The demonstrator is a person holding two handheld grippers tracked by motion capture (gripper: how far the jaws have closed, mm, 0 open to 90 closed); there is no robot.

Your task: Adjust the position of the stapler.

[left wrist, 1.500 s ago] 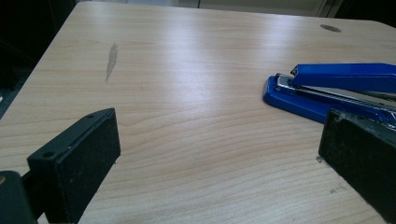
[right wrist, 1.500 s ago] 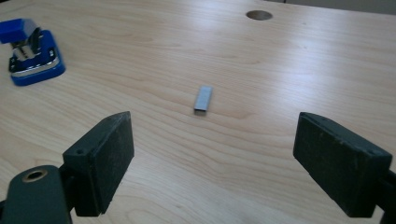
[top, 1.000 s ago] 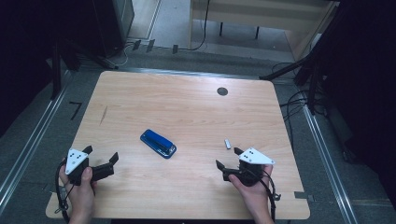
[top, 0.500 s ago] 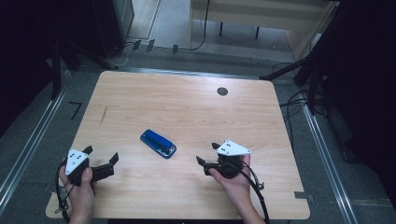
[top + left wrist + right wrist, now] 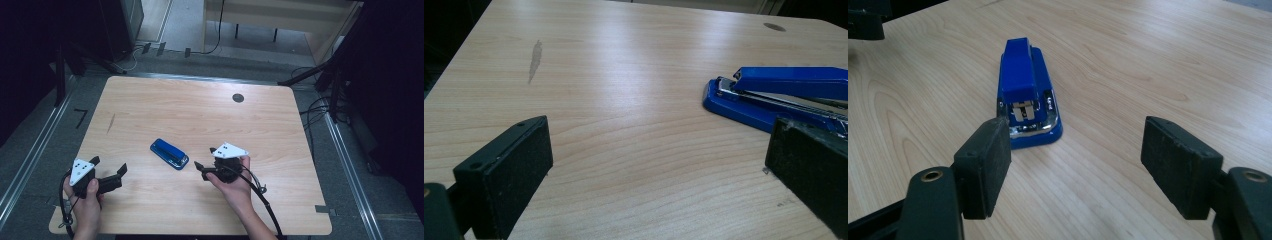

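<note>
We see a wooden table (image 5: 210, 115) across the middle of the high view. A blue stapler (image 5: 169, 153) lies flat just left of the frame's centre. Lower left, our left gripper (image 5: 107, 172) rests spread wide, holding nothing. Right of centre, our right gripper (image 5: 205, 161) points at the stapler, near it, its jaws just closing yet apart with nothing between them.
</note>
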